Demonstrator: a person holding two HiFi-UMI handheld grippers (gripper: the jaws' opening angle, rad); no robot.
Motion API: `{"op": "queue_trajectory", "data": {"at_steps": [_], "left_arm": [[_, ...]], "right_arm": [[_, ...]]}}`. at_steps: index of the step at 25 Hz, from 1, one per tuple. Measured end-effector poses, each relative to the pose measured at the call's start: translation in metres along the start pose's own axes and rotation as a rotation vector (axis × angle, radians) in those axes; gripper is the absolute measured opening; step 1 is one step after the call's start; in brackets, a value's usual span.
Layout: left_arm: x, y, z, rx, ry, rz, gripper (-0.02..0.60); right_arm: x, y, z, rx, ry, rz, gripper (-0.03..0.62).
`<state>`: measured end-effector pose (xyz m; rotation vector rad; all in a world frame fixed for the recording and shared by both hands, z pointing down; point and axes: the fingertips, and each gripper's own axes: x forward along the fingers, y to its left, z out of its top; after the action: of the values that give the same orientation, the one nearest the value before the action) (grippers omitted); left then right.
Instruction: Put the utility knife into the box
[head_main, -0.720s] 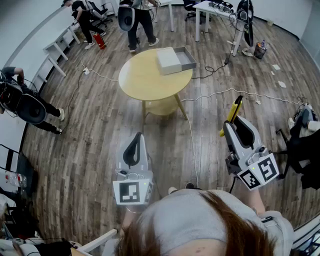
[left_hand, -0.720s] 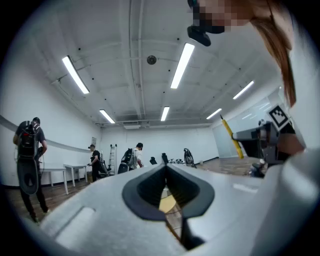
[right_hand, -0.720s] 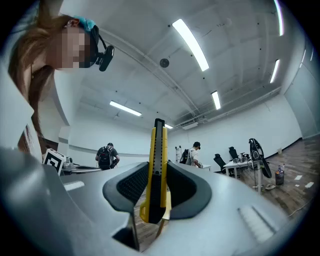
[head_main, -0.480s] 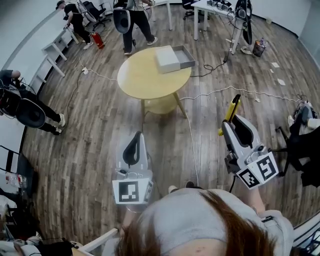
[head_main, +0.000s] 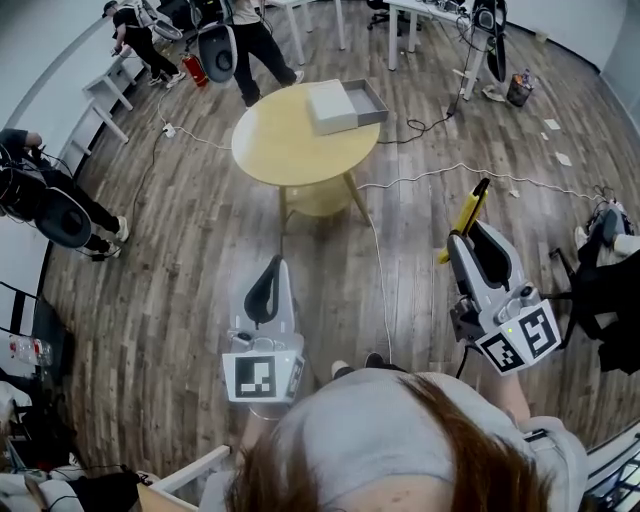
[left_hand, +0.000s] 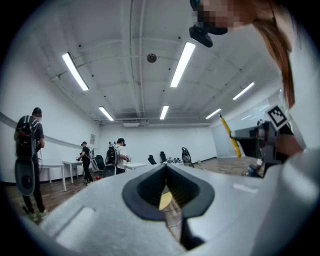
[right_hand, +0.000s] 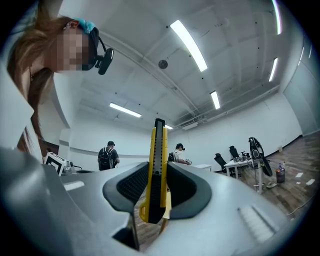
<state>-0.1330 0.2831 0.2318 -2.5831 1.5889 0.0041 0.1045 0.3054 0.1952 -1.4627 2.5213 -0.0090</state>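
Wood-floored office; box (head_main: 372, 101) on round desk (head_main: 290, 150) ahead.
Your right hand-held gripper (head_main: 464, 238) clamps the utility knife (head_main: 470, 206) mid-body; likely stiff, light.

Your left gripper (head_main: 271, 268), lower centre, sits level, jaws together; your right gripper (head_main: 459, 246), at right, tilts slightly up, clamping the knife (head_main: 469, 214).

Smooth pale-wood table (head_main: 290, 150), matt plank floor (head_main: 190, 270), plastic utility knife (right_hand: 156, 170)

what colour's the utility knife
Yellow with black strip; the plastic utility knife shows best in the right gripper view.
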Motion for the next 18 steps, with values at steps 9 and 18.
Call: {"op": "queue_trajectory", "data": {"at_steps": [9,18], "left_arm": [[0.000,-0.024,-0.003,0.031,0.000,0.020,-0.006],[-0.005,-0.043,0.003,0.039,0.003,0.044,-0.006]], "right_arm": [[-0.016,-0.019,0.002,0.016,-0.016,0.027,0.120],[-0.036,-0.035,0.003,0.047,-0.020,0.030,0.120]]}}
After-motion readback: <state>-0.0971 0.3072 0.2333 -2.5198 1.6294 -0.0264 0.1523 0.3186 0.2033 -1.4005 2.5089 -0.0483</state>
